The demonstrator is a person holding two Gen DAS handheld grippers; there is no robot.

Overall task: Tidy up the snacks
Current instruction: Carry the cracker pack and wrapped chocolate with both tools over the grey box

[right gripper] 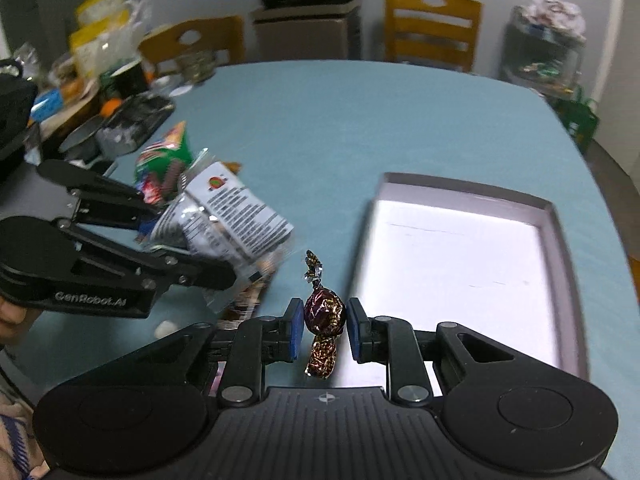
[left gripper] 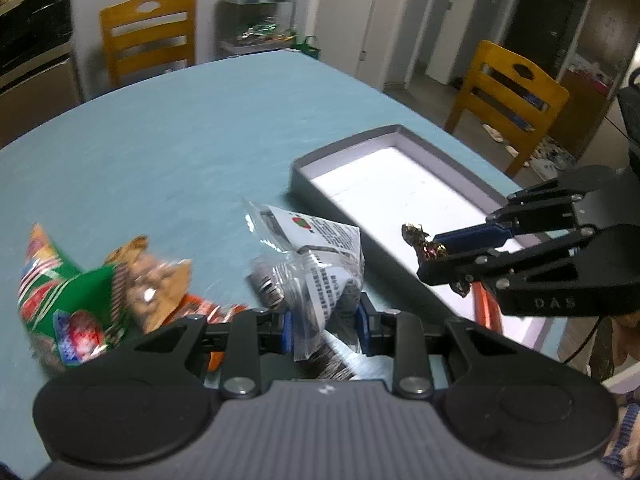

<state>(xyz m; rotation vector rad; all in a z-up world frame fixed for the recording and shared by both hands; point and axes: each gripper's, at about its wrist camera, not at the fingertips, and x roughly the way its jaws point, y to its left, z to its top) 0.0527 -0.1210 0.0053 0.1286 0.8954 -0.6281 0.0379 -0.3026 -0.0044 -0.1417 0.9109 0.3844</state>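
Right tool (right gripper: 323, 330) pinches a foil-wrapped candy (right gripper: 325, 314) just beside the grey tray (right gripper: 554, 216), and left tool (left gripper: 325, 326) grips a clear printed snack bag (left gripper: 320, 256) above the blue desk (left gripper: 180, 140); more snack packets (left gripper: 80, 292) lie piled to the left

Ahead of the right claw (right gripper: 322, 322) the grey tray (right gripper: 560, 248) lies empty and open. Snack packets (left gripper: 100, 280) crowd the table (left gripper: 200, 140) left of the left claw (left gripper: 325, 326).
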